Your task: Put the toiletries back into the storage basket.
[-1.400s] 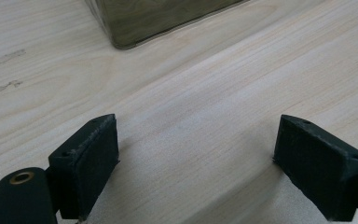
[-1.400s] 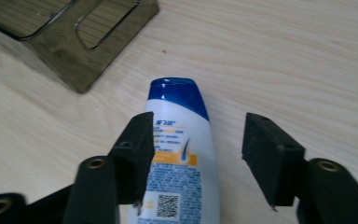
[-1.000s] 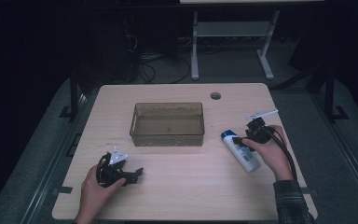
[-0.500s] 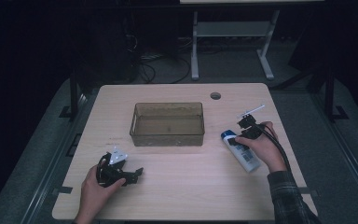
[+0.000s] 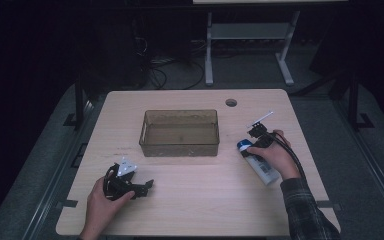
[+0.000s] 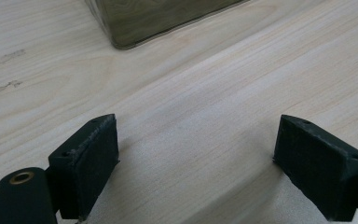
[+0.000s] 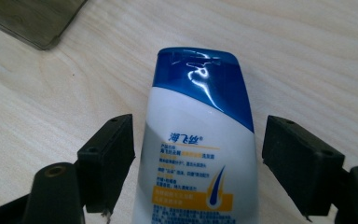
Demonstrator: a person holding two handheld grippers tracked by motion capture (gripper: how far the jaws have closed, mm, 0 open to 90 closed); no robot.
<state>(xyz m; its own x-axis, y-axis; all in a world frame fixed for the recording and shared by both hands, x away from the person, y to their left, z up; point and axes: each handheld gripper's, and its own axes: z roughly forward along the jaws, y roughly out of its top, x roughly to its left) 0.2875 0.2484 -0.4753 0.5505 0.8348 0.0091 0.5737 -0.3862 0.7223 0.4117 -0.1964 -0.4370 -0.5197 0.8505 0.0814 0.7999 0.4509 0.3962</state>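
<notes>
A white shampoo bottle (image 5: 263,166) with a blue cap end lies flat on the right side of the wooden table (image 5: 200,205). My right gripper (image 5: 248,146) comes down over its cap end. In the right gripper view the bottle (image 7: 198,140) lies between the two black jaws; they have just been opening, a gap shows on the right, and the pads do not press on it. My left gripper (image 5: 146,185) rests near the front left, held by a hand. Its jaws (image 6: 196,154) stand wide open over bare wood.
A clear brownish bin (image 5: 180,145) sits empty at the table's middle, between the two grippers; its corner shows in the left gripper view (image 6: 158,18) and the right gripper view (image 7: 32,18). A cable hole (image 5: 231,102) lies behind it. Dark floor and a metal stand surround the table.
My right hand has moved left and a little down, bringing its gripper over the bottle's cap end. The left hand has stayed put.
</notes>
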